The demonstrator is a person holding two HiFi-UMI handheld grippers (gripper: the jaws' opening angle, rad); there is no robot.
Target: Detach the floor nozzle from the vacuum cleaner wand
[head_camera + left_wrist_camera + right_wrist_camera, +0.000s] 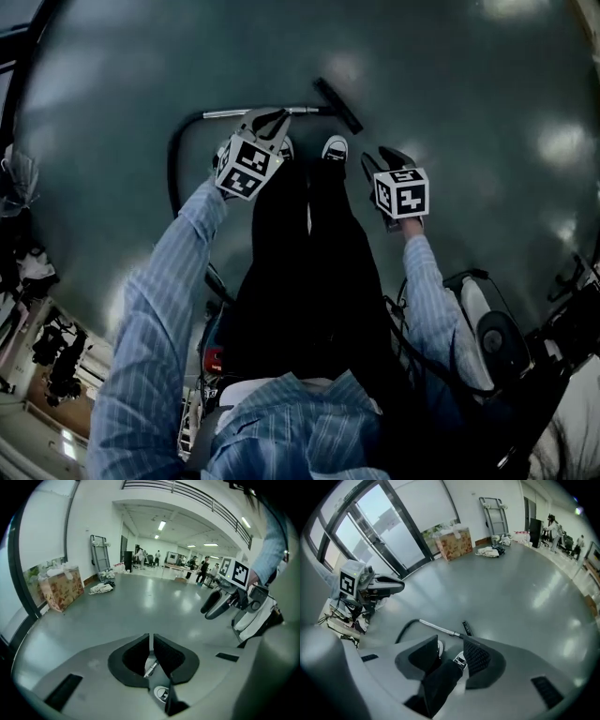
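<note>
The vacuum's silver wand [246,112] lies on the grey floor just ahead of the person's shoes [334,148]. The black floor nozzle [337,105] sits at its right end and a black hose [174,161] curves off its left end. My left gripper [274,120] hovers over the wand with its jaws together and nothing between them; a bit of wand [151,668] shows below the tips. My right gripper [382,159] hangs right of the shoes, below the nozzle, jaws apart and empty. In the right gripper view the wand [436,627] and nozzle [467,628] lie beyond the right gripper [451,646].
The vacuum's body [487,328] and cables stand at the person's right. A patterned cardboard box [61,590] and a heap of cloth [102,588] lie by the far wall. A glass wall [370,531] runs along one side. People stand far off in the hall.
</note>
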